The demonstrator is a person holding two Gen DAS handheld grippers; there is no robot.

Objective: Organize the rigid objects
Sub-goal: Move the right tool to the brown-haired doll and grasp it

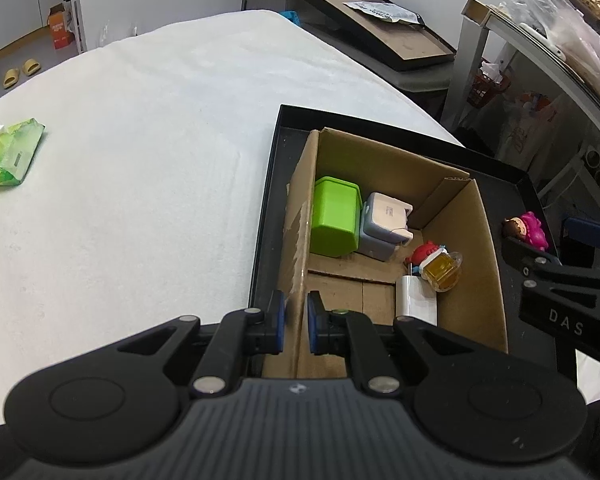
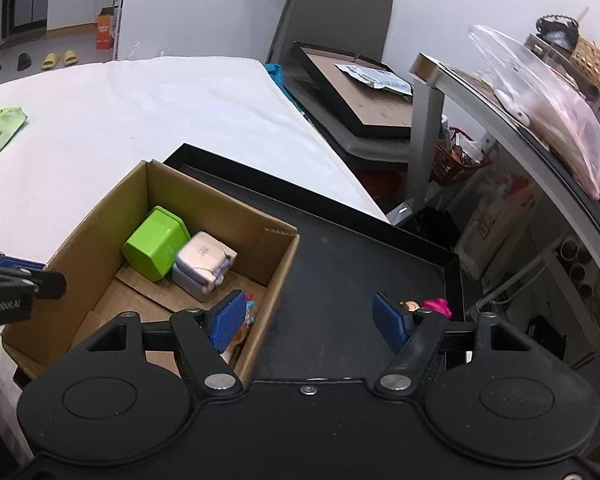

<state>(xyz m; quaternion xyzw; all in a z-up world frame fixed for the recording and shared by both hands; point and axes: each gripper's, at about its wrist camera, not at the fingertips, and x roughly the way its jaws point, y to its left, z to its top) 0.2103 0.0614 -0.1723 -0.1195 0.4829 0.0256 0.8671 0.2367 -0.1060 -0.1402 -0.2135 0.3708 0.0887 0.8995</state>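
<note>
A cardboard box (image 1: pixel 464 276) stands in a black tray (image 1: pixel 265 208) on the white table. Inside it are a green box (image 1: pixel 336 216), a grey-white charger (image 1: pixel 384 224), a red figure (image 1: pixel 422 251), an amber bottle (image 1: pixel 442 273) and a white plug (image 1: pixel 415 300). My left gripper (image 1: pixel 296 322) is shut on the box's left wall. A pink doll (image 2: pixel 434 306) lies on the tray floor (image 2: pixel 340 264) at its far right corner. My right gripper (image 2: pixel 312 318) hangs open over the tray, and the doll is just beyond its right finger.
A green wipes pack (image 1: pixel 10 156) lies far left on the white cloth (image 1: pixel 160 140). Beyond the table's right edge are a chair holding a black framed tray (image 2: pixel 364 92) and a cluttered shelf (image 2: pixel 540 92). The tray floor right of the box is bare.
</note>
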